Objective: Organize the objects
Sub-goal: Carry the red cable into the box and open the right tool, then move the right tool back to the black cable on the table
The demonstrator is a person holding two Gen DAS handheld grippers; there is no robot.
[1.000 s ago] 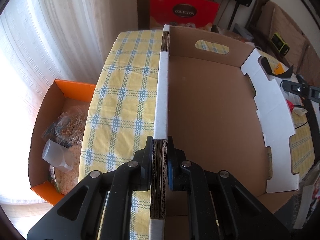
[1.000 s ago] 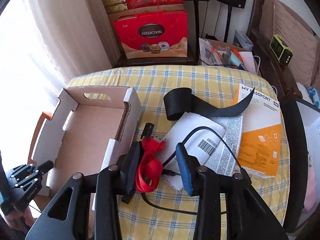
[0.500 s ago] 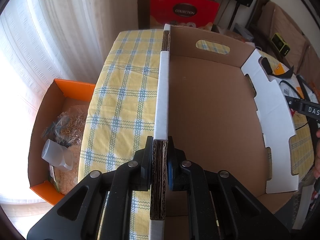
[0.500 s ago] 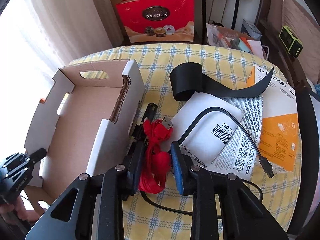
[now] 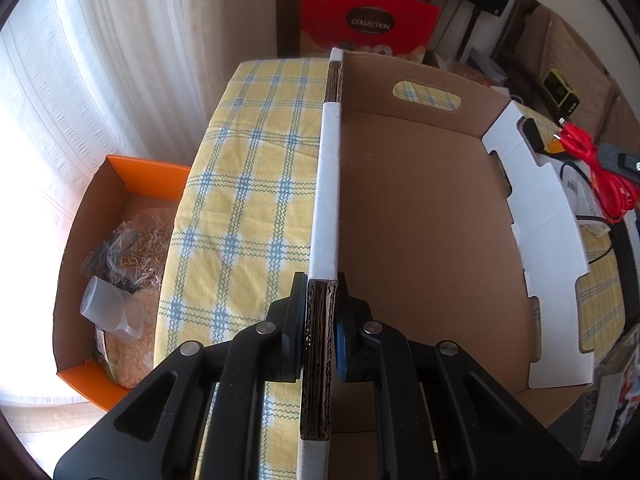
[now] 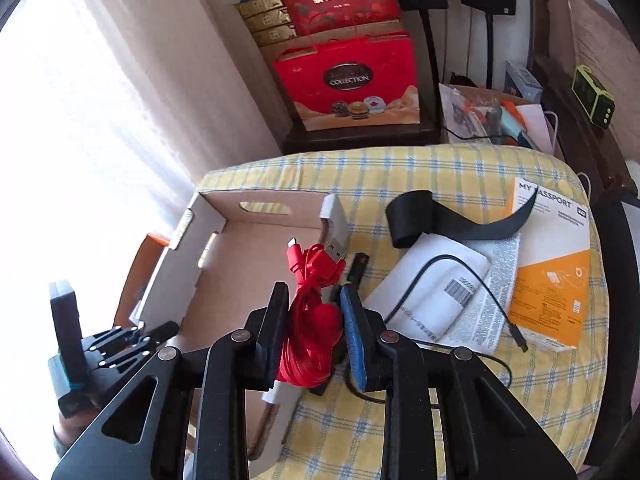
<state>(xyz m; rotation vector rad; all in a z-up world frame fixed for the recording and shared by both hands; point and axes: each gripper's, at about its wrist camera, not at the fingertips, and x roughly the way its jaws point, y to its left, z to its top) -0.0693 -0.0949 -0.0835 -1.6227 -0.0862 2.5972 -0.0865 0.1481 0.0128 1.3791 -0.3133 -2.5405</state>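
The right claw (image 6: 312,320) squeezes the soft, floppy red cable (image 6: 310,308) by its middle, while the left claw (image 5: 320,320) pinches the box (image 5: 420,240) wall.

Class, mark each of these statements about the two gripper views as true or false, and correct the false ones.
1. The left gripper clamps the cardboard box wall. True.
2. The right gripper holds a black strap. False: it holds the red cable; the black strap lies on the table.
3. The cardboard box holds several items. False: nothing lies in it.
4. An orange box sits beside the table. True.
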